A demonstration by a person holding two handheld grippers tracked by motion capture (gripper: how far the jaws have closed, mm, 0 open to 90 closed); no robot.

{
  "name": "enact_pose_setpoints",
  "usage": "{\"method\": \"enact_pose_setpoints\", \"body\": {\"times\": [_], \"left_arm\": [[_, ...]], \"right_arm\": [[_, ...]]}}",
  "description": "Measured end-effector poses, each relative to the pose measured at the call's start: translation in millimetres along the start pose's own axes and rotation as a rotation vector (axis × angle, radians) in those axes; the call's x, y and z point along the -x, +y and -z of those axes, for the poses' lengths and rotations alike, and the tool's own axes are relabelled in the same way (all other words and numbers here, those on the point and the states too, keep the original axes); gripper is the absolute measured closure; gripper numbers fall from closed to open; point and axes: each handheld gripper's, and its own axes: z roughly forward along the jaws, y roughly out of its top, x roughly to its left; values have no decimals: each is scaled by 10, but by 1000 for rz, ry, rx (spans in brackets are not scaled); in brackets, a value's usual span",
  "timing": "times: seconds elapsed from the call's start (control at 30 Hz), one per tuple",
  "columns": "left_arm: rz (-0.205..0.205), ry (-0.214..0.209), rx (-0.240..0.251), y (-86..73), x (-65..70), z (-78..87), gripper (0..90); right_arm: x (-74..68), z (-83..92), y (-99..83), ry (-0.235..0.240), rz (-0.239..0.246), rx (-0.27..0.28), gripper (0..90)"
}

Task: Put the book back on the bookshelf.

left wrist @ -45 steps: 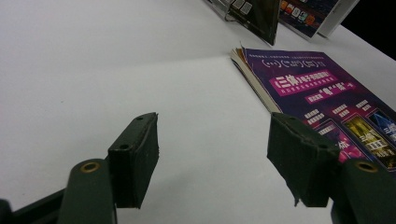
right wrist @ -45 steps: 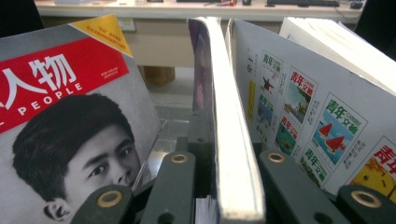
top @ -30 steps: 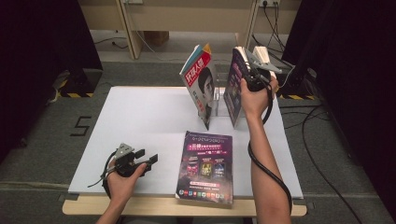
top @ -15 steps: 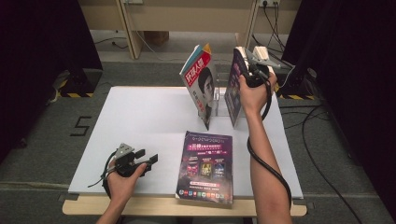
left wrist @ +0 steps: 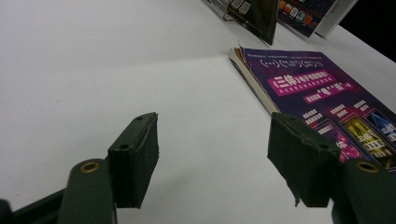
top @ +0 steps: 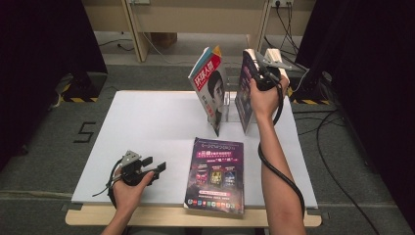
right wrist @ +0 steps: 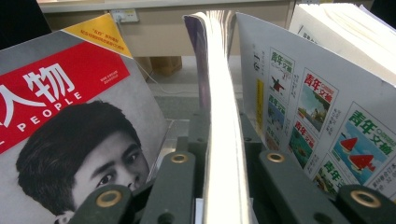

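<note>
A purple-covered magazine [top: 246,90] is held upright at the far edge of the white table [top: 147,127], clamped along its top edge by the right gripper [top: 264,78]; in the right gripper view the two black jaws are seen closed on the thick page block [right wrist: 224,116]. It stands in a clear acrylic rack [top: 230,105], just beside a red-and-grey portrait magazine [top: 210,88] that leans to its left. A white-backed magazine [right wrist: 322,126] printed with small cover pictures is seen close against its other side.

The left gripper [top: 147,169] rests near the table's front edge, its jaws spread apart and empty, beside a third, purple magazine [top: 215,174] that lies flat.

The held magazine is judged light but floppy: glossy covers are likely to be slippery, and the pages may fan or sag if it is taken by a corner. A grip near the spine, or across the whole page block as here, is judged the steadiest hold.
</note>
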Motion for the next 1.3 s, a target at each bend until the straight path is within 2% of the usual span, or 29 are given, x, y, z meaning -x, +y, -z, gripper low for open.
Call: {"method": "enact_pose_setpoints", "body": {"times": [0.1, 0.33, 0.6, 1.3], "left_arm": [[0, 0, -2, -3, 3, -3, 330], [1, 1, -2, -10, 1, -13, 330], [1, 3, 2, -4, -11, -4, 329], [-1, 3, 5, 0, -12, -1, 330]], "right_arm": [[5, -1, 4, 0, 4, 0, 825], [-14, 8, -75, -2, 19, 61, 829], [-38, -19, -11, -11, 33, 96, 829], [-58, -117, -69, -49, 57, 106, 828]]}}
